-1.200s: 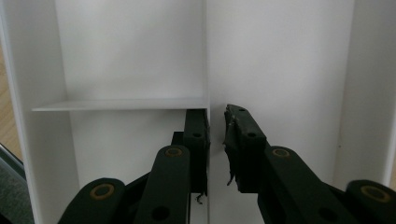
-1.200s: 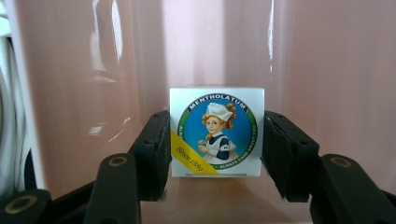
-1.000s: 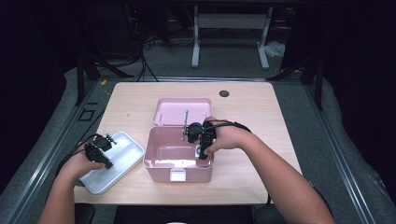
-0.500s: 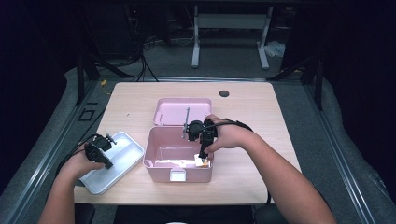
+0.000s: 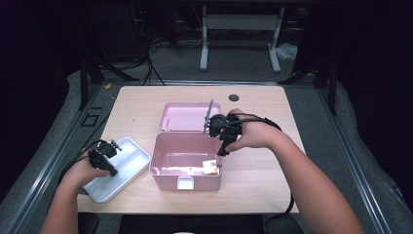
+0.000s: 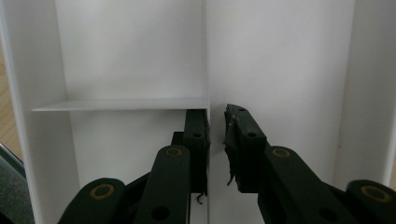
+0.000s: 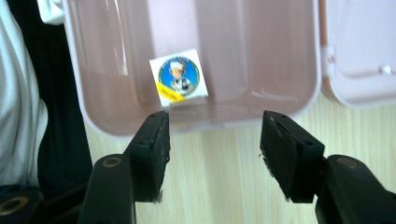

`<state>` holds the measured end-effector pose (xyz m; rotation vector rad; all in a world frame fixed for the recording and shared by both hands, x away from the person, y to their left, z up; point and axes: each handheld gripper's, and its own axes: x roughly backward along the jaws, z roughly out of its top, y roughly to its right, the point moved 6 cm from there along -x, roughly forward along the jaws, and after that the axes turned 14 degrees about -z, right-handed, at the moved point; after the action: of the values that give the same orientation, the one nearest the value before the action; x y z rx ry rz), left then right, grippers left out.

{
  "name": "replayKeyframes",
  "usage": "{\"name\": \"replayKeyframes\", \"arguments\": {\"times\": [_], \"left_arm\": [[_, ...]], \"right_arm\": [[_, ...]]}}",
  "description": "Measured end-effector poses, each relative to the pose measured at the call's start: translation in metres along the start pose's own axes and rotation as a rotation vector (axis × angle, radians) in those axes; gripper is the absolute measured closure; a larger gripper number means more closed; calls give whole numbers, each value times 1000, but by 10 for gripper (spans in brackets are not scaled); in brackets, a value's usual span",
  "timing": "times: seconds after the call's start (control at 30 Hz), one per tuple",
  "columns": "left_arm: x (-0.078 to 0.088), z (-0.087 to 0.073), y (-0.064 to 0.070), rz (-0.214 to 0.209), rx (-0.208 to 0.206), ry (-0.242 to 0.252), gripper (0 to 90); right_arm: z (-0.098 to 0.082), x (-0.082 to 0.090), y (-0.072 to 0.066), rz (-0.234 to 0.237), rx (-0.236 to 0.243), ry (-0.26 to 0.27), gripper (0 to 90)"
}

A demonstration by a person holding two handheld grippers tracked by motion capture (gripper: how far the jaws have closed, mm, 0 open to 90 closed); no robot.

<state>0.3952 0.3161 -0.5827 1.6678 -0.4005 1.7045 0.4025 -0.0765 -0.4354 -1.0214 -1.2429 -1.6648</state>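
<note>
A pink box stands open mid-table, its lid lying flat behind it. A small square packet with a cartoon picture lies on the box floor near the right front corner. My right gripper hangs above the box's right rim, pointing down, open and with nothing between its fingers. In the right gripper view the packet lies in the box beyond the fingertips. At the left, my left gripper rests on a white tray. Its jaws are shut astride the tray's thin divider.
A small dark round hole sits near the table's far edge. Bare wood lies right of the box and at the far left. The person's forearms come in from the near edge. Metal stand legs stand on the floor beyond the table.
My right gripper has lifted out of the pink box and drifted a little to the right. The left gripper and the tray have kept still.
</note>
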Motion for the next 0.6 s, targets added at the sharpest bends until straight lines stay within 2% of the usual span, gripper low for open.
{"name": "replayKeyframes", "arguments": {"times": [0.07,0.1,0.2,0.23,0.37,0.4,0.47,0.6], "left_arm": [[0,0,0,0,1,1,785],[0,0,0,0,1,1,785],[0,0,0,0,3,4,785],[0,0,0,0,3,3,785],[0,0,0,-2,3,4,786],[0,0,0,-3,2,4,786],[0,0,0,-4,2,5,787],[0,0,0,-9,3,8,792]], "right_arm": [[-3,0,2,-5,-6,-1,426],[-11,1,4,-11,-34,-5,426],[-17,1,6,-21,-50,-8,426],[-23,0,9,-45,-69,-16,426],[-33,-5,11,-57,-106,-25,421],[-39,-11,12,-65,-134,-29,414],[-41,-13,12,-66,-145,-31,413],[-52,-27,12,-84,-212,-46,413]]}}
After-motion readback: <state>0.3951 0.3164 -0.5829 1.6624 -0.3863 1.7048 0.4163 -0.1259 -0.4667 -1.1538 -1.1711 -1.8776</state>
